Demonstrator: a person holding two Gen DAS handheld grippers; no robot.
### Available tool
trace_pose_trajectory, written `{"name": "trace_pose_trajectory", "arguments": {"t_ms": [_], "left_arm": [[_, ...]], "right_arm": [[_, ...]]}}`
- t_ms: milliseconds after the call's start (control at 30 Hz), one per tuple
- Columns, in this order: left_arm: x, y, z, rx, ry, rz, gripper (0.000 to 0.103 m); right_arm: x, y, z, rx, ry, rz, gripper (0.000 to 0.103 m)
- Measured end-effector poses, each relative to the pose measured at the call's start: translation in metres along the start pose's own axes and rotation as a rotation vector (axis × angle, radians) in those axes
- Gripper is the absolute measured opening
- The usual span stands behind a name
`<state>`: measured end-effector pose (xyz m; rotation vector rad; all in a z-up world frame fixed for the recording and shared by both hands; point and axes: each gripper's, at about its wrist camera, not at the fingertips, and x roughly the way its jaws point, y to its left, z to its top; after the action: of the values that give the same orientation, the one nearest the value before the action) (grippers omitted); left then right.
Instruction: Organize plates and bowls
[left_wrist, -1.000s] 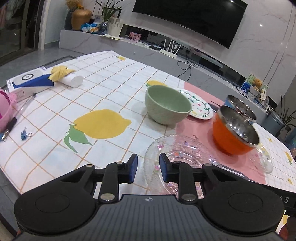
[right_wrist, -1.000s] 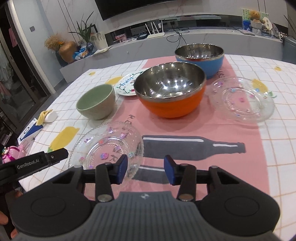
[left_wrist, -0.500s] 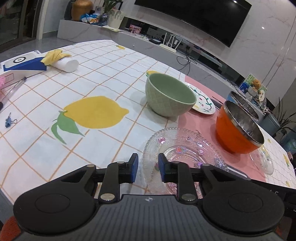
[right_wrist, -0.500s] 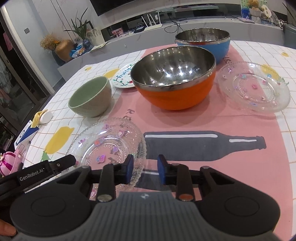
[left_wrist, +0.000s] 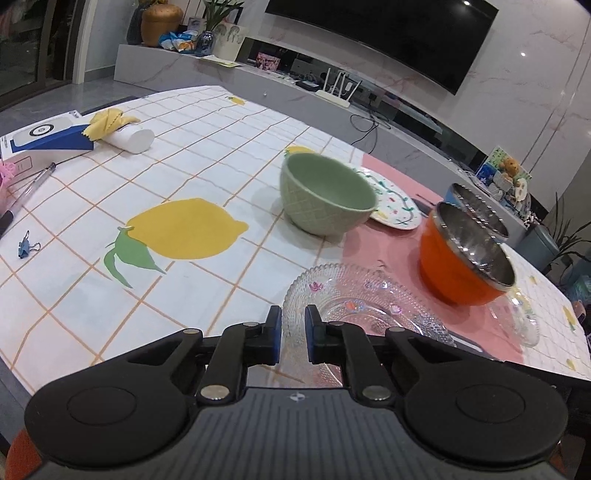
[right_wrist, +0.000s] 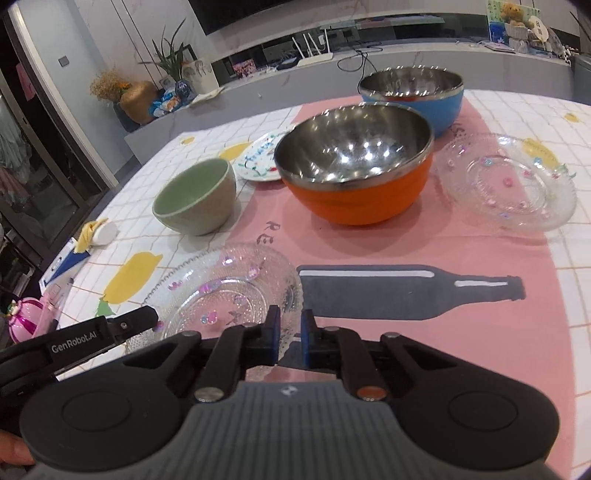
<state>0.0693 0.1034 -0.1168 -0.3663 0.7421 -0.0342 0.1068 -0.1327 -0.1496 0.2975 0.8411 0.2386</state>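
Straddling both claws (left_wrist: 293, 334) (right_wrist: 290, 334): glass plate (right_wrist: 236, 295)

Near glass plate (right_wrist: 236, 291) in front; ceramic bowl (right_wrist: 195, 201) behind-left, steel bowl (right_wrist: 356, 166) behind-right, 2nd glass plate (right_wrist: 509, 184) far right.

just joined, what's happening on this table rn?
A person with two handheld grippers is sorting dishes. Both the left gripper and right gripper sit at the near rim of a clear glass plate, jaws narrowed but not gripping it. The green bowl, orange bowl, blue bowl, painted plate and second glass plate rest untouched.
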Motion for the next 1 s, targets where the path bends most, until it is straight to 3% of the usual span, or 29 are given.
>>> {"name": "trace_pose_trajectory", "arguments": {"t_ms": [333, 567, 1000], "left_arm": [[-0.016, -0.041, -0.01, 0.04, 0.015, -0.075, 0.013], [-0.006, -0.069, -0.025, 0.068, 0.063, -0.109, 0.013], [0.014, -0.094, -0.041, 0.114, 0.119, -0.093, 0.013]], "right_arm": [[-0.043, -0.036, -0.006, 0.067, -0.038, -0.014, 0.008], [-0.061, -0.071, -0.013, 0.137, -0.058, -0.035, 0.006], [-0.058, -0.11, -0.021, 0.217, -0.062, -0.062, 0.006]]}}
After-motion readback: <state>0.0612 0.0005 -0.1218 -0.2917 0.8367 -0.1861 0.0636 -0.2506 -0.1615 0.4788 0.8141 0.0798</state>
